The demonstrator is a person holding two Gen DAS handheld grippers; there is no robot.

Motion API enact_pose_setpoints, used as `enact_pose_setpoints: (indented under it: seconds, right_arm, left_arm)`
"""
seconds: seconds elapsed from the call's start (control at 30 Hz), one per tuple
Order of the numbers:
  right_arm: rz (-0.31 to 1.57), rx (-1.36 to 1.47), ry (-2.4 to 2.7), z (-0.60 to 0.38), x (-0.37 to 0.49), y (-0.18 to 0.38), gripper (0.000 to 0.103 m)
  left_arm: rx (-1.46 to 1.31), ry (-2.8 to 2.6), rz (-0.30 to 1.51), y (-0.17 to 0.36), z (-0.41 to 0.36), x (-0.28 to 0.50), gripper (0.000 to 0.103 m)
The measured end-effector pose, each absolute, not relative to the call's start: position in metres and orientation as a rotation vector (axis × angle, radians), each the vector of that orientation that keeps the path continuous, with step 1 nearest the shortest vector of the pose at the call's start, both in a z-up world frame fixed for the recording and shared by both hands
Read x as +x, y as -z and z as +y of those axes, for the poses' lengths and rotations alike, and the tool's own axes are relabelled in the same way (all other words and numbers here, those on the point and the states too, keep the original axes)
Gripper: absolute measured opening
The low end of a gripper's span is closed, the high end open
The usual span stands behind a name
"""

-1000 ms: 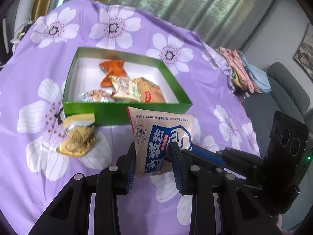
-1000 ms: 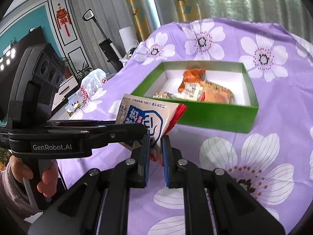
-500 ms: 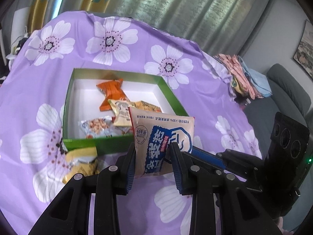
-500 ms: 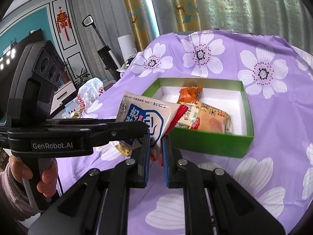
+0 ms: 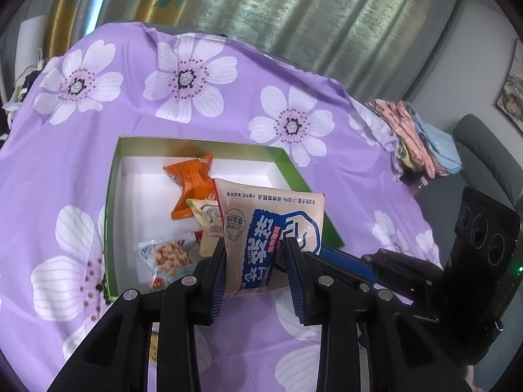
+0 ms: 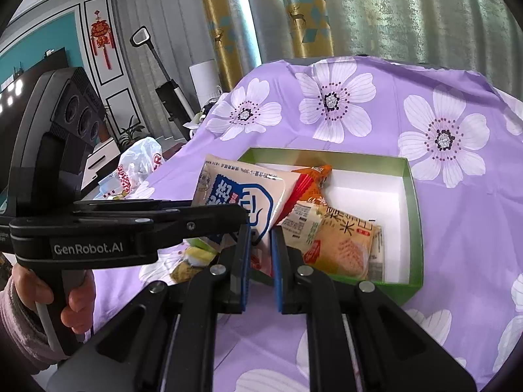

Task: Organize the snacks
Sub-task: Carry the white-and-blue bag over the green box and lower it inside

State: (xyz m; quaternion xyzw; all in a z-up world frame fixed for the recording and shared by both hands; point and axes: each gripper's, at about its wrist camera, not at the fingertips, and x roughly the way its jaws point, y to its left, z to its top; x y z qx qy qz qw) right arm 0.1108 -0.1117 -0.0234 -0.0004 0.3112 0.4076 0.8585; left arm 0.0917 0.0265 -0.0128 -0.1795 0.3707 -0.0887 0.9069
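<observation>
1. I am carrying the big beige-and-blue snack packet (image 5: pixel 268 238) with both grippers at once: my left gripper (image 5: pixel 256 268) is clamping its lower body, my right gripper (image 6: pixel 261 258) is pinching its lower corner with the jaws nearly together. The packet is hanging over the near wall of the green box (image 5: pixel 111 215) on the purple flowered table (image 5: pixel 202 111). If my two hands are drifting apart, the wrapper could tear or slip free.
2. The box is already holding an orange packet (image 5: pixel 191 186), a pale packet (image 5: pixel 209 222) and a peanut packet (image 5: pixel 166 254). Dropping the big one flat could be crushing them, or leaving it propped on the rim.
3. A gold packet (image 6: pixel 189 261) is lying outside the box beside its near wall; I could be overlooking it.
</observation>
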Motion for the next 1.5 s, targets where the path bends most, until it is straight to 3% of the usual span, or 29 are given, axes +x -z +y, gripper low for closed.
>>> enact_pose_setpoints:
  seconds: [1.5]
  right_arm:
    - [0.735, -0.019, -0.793, -0.103, 0.170, 0.048, 0.012]
  left_arm:
    - [-0.387, 0.198, 0.878, 0.044, 0.029, 0.161, 0.032]
